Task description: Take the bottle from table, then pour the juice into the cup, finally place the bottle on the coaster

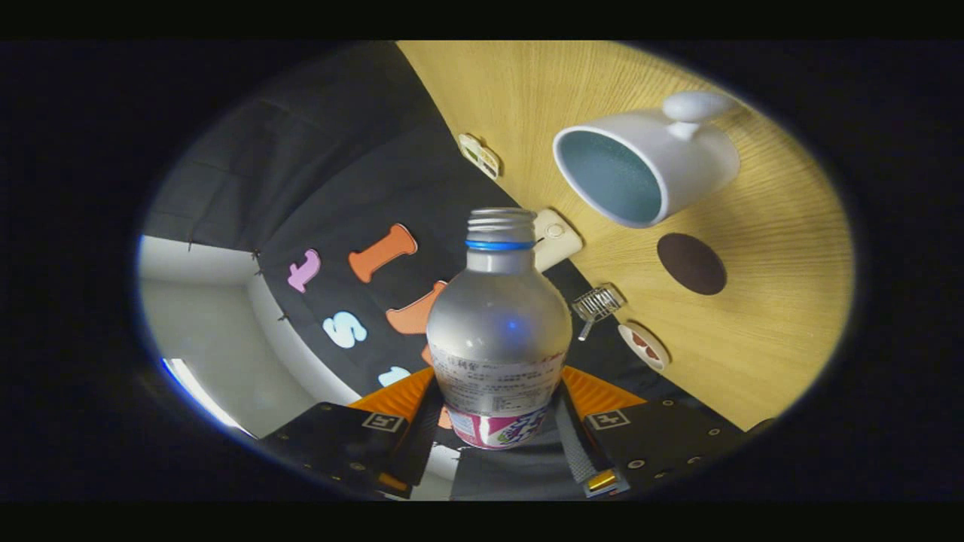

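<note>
The tongs [497, 421] clamp the lifted, tilted bottle [498, 331]; pouring into the cup [640, 169], upper right, and the coaster [691, 263] remain.

Wooden table [753, 248] (pale grain), black cloth wall [339, 173].

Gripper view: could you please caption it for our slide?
Gripper shut on uncapped silver bottle, tilted toward white cup; brown coaster beside it.

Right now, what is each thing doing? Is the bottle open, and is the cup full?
Bottle: held between the fingers, cap off, mouth aimed near the cup.
Gripper: shut on the bottle.
Cup: on the table, no juice visible inside.
Coaster: bare, nothing on it.
</note>
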A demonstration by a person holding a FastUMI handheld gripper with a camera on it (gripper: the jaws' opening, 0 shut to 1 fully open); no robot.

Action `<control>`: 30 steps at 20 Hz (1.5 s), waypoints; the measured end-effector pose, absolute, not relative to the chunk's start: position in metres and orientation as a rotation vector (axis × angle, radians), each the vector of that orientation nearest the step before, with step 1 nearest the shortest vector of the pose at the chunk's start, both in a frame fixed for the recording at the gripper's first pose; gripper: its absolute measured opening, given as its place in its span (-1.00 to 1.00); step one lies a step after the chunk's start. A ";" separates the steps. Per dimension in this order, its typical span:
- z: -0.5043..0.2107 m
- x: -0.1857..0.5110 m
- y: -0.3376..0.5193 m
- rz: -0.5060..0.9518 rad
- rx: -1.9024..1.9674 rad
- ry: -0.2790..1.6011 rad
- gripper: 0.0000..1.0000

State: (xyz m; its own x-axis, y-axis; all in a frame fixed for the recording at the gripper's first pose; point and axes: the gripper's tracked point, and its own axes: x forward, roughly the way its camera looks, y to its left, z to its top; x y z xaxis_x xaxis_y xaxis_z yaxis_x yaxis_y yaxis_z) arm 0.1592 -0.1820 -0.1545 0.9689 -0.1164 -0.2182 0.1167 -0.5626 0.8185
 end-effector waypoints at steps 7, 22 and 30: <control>-0.185 0.153 -0.177 -0.334 1.910 0.078 0.45; -0.182 0.163 -0.187 -0.248 0.976 0.188 0.45; -0.188 0.184 -0.184 -0.224 0.593 0.222 0.46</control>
State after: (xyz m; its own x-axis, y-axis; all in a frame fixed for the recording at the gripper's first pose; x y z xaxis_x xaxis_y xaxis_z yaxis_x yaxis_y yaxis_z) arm 0.1836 -0.1840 -0.1884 0.9520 -0.1445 -0.2698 0.2713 0.8064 0.5254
